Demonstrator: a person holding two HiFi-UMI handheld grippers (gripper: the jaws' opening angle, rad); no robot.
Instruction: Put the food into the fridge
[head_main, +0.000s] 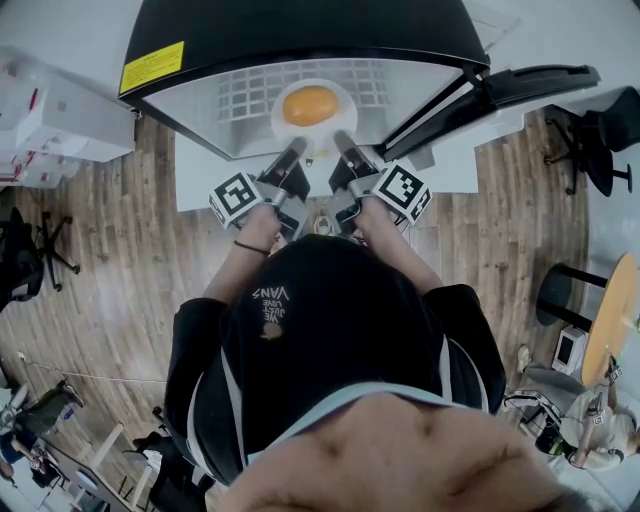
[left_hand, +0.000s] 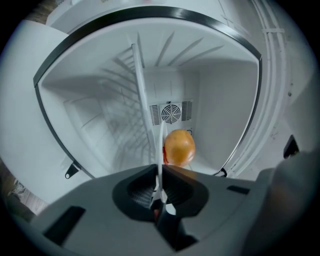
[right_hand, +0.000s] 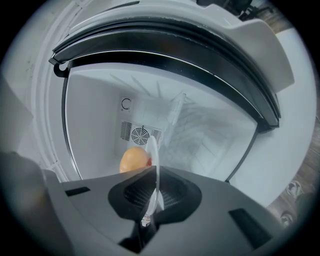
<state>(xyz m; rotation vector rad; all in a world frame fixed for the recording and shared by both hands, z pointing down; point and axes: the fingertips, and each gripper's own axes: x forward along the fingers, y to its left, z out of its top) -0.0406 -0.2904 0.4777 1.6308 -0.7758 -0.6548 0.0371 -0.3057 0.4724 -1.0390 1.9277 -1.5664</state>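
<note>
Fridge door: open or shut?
Open: black fridge door swung aside, exposing white fridge interior; round white plate with orange food inside.

1. My right gripper has its jaws clamped on the rim of a white plate, seen edge-on.
2. A round orange food, perhaps a bun, sits on it.
3. Beyond lies the fridge interior, with its rear fan vent.

The round orange food has a round white plate. The boxy fridge is white inside and black on top (with one yellow sticker). The wooden plank floor is streaky brown.
</note>
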